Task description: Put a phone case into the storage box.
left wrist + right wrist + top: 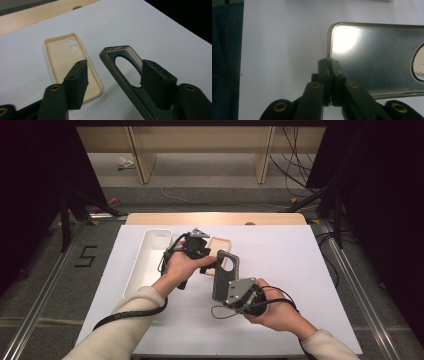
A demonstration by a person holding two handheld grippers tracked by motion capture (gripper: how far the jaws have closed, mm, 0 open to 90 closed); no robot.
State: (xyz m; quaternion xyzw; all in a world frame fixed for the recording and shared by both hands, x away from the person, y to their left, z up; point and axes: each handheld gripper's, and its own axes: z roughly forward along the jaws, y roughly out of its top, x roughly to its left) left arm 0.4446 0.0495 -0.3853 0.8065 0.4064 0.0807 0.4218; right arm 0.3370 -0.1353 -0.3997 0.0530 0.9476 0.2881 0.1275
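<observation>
The right gripper (330,65) is clenched on the grey phone case (377,57), lifted mid-table. The left gripper (112,80) spreads wide around its rim; behind lies a beige case (62,60) near the far edge.

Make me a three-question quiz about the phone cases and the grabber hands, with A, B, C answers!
1. Where does the beige phone case lie?
A. flat on the white table cover
B. inside the white tray
C. on the floor

2. How many phone cases are there?
A. one
B. two
C. four

3. What is the right gripper doing?
A. hanging open over the tray
B. lying on the table
C. pinching an edge of the dark grey phone case

Answers:
1. A, because the left gripper view shows it lying flat on the white cover, beside the white tray and not in it.
2. B, one beige and one dark grey.
3. C, because the right gripper view shows its jaws pressed together on the case's edge, while the left gripper stands open around the case's other end.
</observation>
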